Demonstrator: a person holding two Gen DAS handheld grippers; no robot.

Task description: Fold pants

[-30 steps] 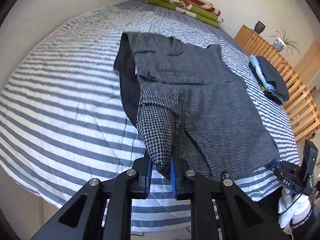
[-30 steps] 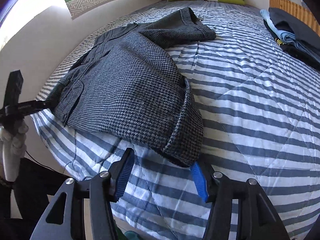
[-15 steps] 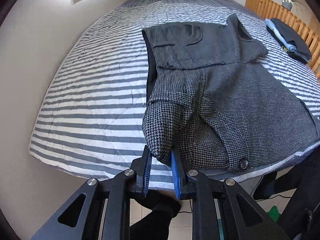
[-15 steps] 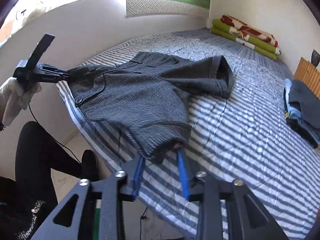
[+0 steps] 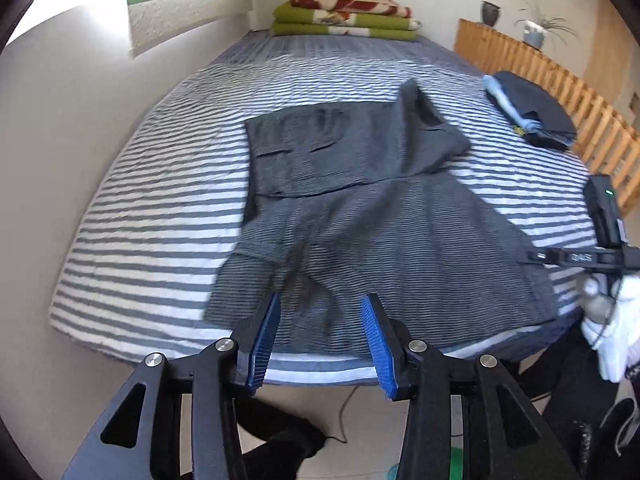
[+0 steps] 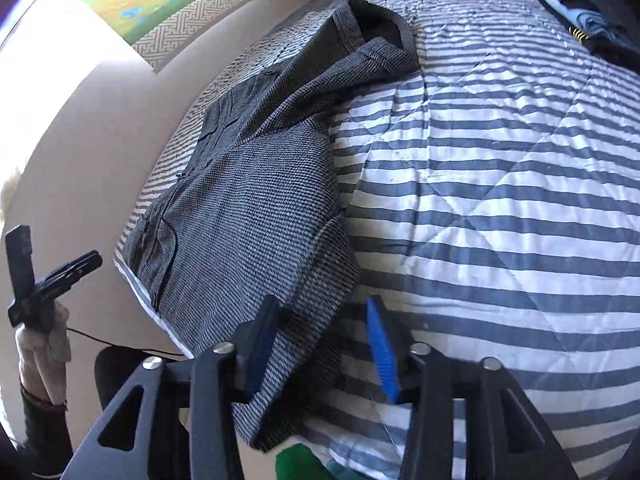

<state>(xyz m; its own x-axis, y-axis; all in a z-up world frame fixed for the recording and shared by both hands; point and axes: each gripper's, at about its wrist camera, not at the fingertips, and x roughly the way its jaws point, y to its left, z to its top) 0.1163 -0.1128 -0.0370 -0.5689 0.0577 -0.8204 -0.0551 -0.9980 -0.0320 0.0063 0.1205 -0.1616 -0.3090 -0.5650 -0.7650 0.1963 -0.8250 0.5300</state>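
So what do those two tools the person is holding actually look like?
Each tool is a black forked frame with silver bolts and two ribbed blue pads. Seen from the side, one carries a small black box with a green light. The hand wears a white glove.

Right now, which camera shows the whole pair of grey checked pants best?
The left wrist view: the grey checked pants lie almost fully spread on the striped bed. The right wrist view shows them slanted from one side, their near edge cut off behind the gripper.

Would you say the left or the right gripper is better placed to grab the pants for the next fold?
Right, probably. The right gripper has the near corner of the pants between its closing jaws, while the left gripper hangs off the bed edge, jaws opening on nothing.
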